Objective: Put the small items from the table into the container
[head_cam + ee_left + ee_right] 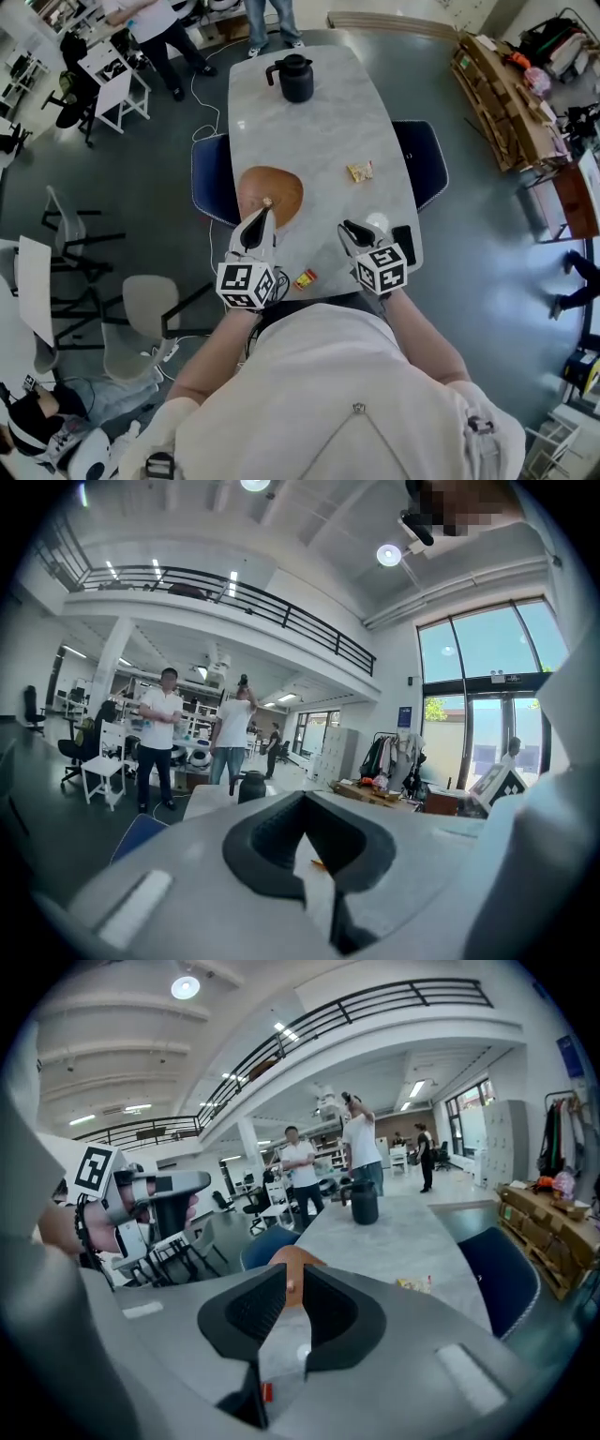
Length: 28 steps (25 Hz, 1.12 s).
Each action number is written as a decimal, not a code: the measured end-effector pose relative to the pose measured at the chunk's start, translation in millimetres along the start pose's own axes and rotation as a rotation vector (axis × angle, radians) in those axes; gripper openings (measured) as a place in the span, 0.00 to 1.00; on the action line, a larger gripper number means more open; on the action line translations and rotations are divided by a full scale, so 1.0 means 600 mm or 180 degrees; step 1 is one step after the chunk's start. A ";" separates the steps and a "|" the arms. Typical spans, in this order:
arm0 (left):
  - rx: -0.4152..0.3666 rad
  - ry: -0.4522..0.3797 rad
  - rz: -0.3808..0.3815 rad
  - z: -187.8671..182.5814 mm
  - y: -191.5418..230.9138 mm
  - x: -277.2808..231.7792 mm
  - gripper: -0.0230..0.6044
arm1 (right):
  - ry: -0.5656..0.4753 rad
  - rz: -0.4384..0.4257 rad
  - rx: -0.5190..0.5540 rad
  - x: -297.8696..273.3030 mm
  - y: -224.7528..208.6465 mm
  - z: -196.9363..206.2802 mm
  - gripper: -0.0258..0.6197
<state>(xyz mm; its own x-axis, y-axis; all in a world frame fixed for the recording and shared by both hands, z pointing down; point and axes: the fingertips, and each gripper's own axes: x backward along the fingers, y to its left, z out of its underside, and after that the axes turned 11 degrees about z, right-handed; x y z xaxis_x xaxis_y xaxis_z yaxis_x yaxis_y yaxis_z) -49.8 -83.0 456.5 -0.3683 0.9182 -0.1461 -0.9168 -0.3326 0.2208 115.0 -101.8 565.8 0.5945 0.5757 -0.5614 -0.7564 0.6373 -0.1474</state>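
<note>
Right claw (349,227) slightly apart, empty; left claw (266,212) together. Too narrow a grab could flick the red item (305,278) off the table (319,131).

Bright, even light; strong fisheye bending toward the edges.

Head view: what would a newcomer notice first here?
The black lidded jug stands at the far end of the long pale marble-look table. Nearer, a brown oval tray lies just beyond the left gripper, with a yellow snack packet to its right.
</note>
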 end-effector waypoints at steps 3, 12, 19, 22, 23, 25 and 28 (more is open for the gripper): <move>0.0086 0.0073 -0.0105 0.024 0.016 0.026 0.05 | 0.0355 -0.0152 0.0076 -0.036 0.034 0.072 0.17; 0.0340 0.0382 -0.0426 0.114 0.085 0.130 0.05 | 0.1424 -0.0307 0.0564 -0.128 0.115 0.320 0.29; 0.0380 0.0615 -0.0547 0.159 0.139 0.180 0.05 | 0.2009 -0.0202 0.0656 -0.183 0.137 0.466 0.34; 0.0431 0.0693 -0.0552 0.175 0.156 0.192 0.05 | 0.2157 -0.0145 0.0714 -0.193 0.151 0.498 0.35; 0.0451 0.0715 -0.0550 0.181 0.161 0.194 0.05 | 0.2169 -0.0095 0.0755 -0.195 0.153 0.502 0.36; 0.0474 0.0749 -0.0540 0.192 0.167 0.196 0.05 | 0.2151 0.0044 0.0866 -0.198 0.150 0.506 0.33; 0.0476 0.0783 -0.0511 0.205 0.170 0.194 0.05 | 0.2128 0.0199 0.0975 -0.201 0.143 0.511 0.26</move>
<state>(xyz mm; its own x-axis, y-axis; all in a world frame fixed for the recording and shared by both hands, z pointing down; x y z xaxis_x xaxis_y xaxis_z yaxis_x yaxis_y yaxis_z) -167.5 16.4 580.5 -0.2639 0.8707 -0.4150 -0.9401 -0.1358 0.3128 61.9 40.6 870.3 0.1855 0.2428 -0.9522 -0.6151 0.7843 0.0802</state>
